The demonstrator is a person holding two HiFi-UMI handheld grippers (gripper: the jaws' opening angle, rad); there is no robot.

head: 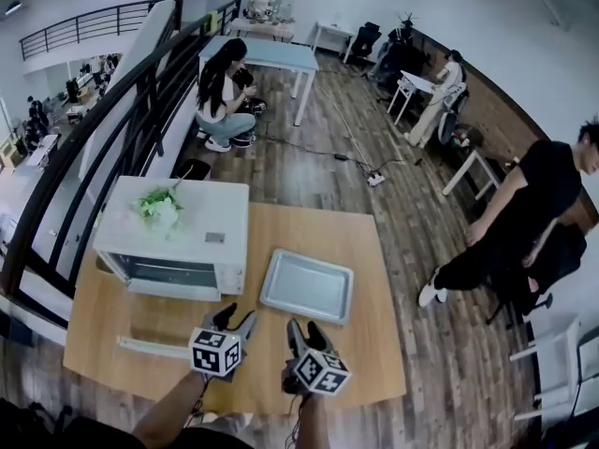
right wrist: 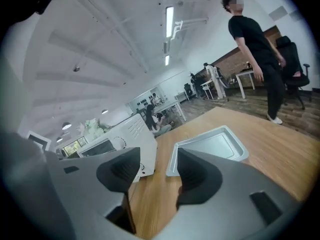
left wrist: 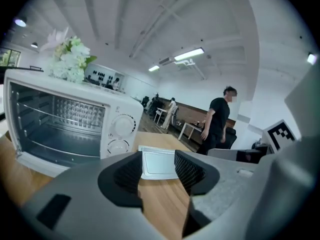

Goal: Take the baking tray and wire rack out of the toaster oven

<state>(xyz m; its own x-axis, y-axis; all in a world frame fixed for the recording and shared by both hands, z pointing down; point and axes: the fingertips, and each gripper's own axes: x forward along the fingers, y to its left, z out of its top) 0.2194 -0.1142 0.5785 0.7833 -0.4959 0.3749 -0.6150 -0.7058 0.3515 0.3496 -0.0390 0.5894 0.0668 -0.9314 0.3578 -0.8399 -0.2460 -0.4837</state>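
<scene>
Tongs first: your left tongs [head: 236, 319] are held above the bench [head: 374, 349], partly apart, nothing between them. Your right tongs [head: 307, 331] are the same, partly apart and empty. Baking tray [head: 307, 285] lies flat on the bench, just right of the toaster oven [head: 178, 227]. Oven door is open, 1 wire rack [left wrist: 50, 140] inside. Flowers [head: 159, 206] sit on top.
</scene>
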